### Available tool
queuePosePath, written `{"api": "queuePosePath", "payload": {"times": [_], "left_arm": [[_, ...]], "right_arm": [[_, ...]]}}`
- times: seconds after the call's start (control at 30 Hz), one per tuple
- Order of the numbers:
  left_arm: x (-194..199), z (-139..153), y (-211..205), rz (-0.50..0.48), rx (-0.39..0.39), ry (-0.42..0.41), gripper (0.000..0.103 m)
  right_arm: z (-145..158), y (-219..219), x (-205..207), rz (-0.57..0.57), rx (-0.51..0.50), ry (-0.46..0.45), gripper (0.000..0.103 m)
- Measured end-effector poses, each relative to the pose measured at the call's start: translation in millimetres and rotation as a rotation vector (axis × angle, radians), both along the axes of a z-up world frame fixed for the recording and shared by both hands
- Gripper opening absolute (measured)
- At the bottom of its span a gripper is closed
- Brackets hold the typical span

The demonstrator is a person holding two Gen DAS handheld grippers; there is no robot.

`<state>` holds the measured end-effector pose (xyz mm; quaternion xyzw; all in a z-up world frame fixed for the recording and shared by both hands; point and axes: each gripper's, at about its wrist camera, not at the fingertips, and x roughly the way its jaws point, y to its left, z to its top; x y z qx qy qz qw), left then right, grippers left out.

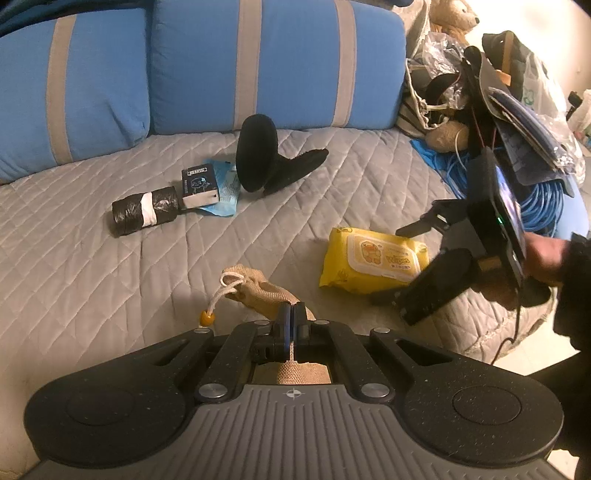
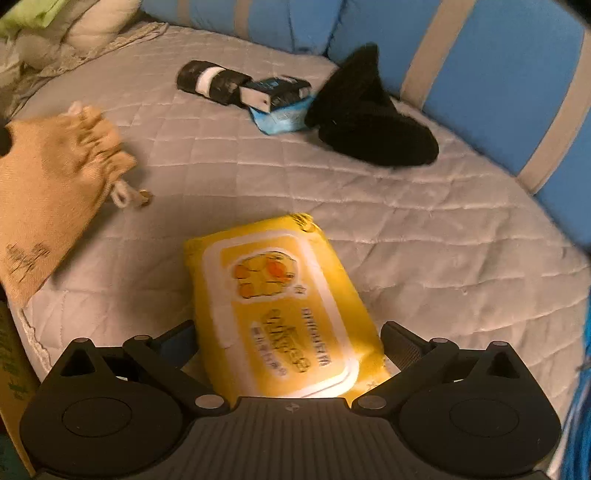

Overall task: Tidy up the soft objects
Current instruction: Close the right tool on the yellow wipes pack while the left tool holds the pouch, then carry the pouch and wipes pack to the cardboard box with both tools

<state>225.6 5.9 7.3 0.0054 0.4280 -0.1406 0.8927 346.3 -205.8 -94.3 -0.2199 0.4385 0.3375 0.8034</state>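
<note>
At the bottom centre of the left wrist view, the left gripper (image 1: 291, 317) has its two fingers pressed together on the woven tan drawstring pouch (image 1: 264, 291). The cloth is pinched between the pads and runs back under the gripper body. The pouch's gathered mouth points up and to the left in that frame, with a white cord (image 1: 225, 286) and an orange bead (image 1: 207, 317) hanging from it. What the pouch holds cannot be seen.

To the right at mid-height, a hand (image 1: 546, 258) holds the right gripper (image 1: 399, 266) with its fingers spread wide, one on each side of the near end of the flat yellow soft pack of wet wipes (image 1: 373, 260). In the right wrist view the pack (image 2: 284, 314) lies flat on the grey quilted mattress cover (image 2: 424, 258), filling the lower centre. Its long axis runs from the gripper (image 2: 284, 347) up and slightly to the left, and its printed flap lid faces up. The pads stand just beside the pack's edges and do not squeeze it.

Farther off, at the centre left of the left wrist view, lie a black roll with a white band (image 1: 146, 214), a small dark box (image 1: 199, 186) on top of a light-blue packet (image 1: 225, 188), and a black fleece item (image 1: 273, 162). Behind them stand blue cushions with grey stripes (image 1: 277, 62). In the upper right of that view a pale cloth tote bag (image 1: 417, 110) holds crumpled plastic and a tan plush bear (image 1: 454, 18).
</note>
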Motion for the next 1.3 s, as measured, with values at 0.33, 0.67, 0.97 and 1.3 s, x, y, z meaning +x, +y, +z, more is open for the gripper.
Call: {"api": "queuePosePath", "payload": {"times": [0.33, 0.67, 0.97, 1.3], "left_arm": [[5.9, 1.4, -1.7, -0.007, -0.011, 0.000, 0.001], [2.5, 2.3, -5.3, 0.006, -0.002, -0.021, 0.001], [-11.5, 13.5, -2.7, 0.035, -0.025, -0.069, 0.001], [-46.4, 22.2, -8.4, 0.052, -0.038, -0.109, 0.001]], "right_arm": [[-2.7, 3.2, 6.4, 0.024, 0.029, 0.075, 0.073], [30.9, 2.3, -19.4, -0.063, 0.056, 0.041, 0.069], [66.3, -12.8, -53.1, -0.266, 0.090, -0.012, 0.069], [82.0, -13.1, -105.8, -0.390, 0.133, -0.024, 0.069]]}}
